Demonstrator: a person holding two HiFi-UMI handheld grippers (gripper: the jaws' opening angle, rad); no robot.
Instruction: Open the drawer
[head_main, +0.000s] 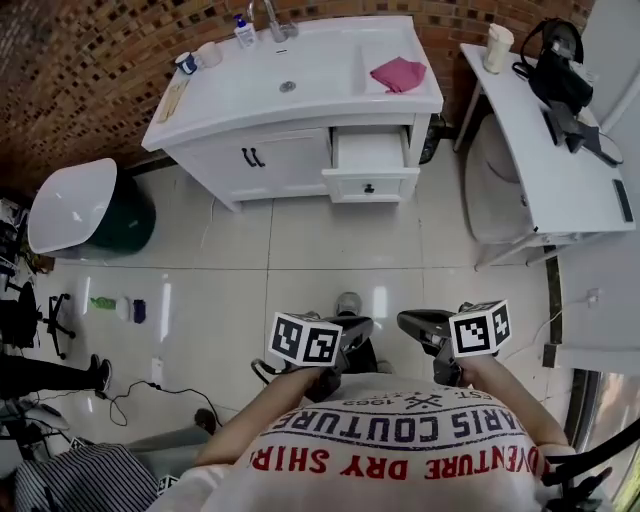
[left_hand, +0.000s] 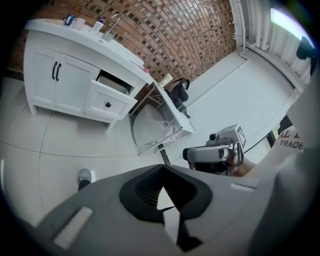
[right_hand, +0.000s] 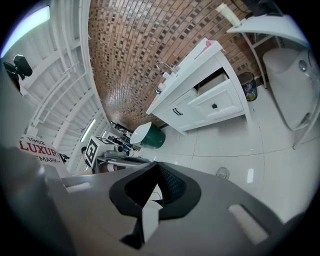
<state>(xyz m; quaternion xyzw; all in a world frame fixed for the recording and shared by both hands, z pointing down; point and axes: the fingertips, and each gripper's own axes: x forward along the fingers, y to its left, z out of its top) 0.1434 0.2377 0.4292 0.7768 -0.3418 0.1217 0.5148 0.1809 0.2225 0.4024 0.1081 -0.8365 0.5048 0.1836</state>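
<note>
Left gripper (head_main: 350, 330): held close to the person's body, jaws together, nothing between them.
Right gripper (head_main: 415, 323): just beside the left, same height, jaws likewise closed and empty.
Floor (head_main: 300, 260): pale tile, lying between grippers and cabinet.
Cabinet (head_main: 270, 160): white, against the brick wall (head_main: 90, 50), well apart from both grippers.
Drawer (head_main: 370, 160): right side of cabinet, standing part-way open.
Cloth (head_main: 398, 74): pink, on the counter above the drawer.
</note>
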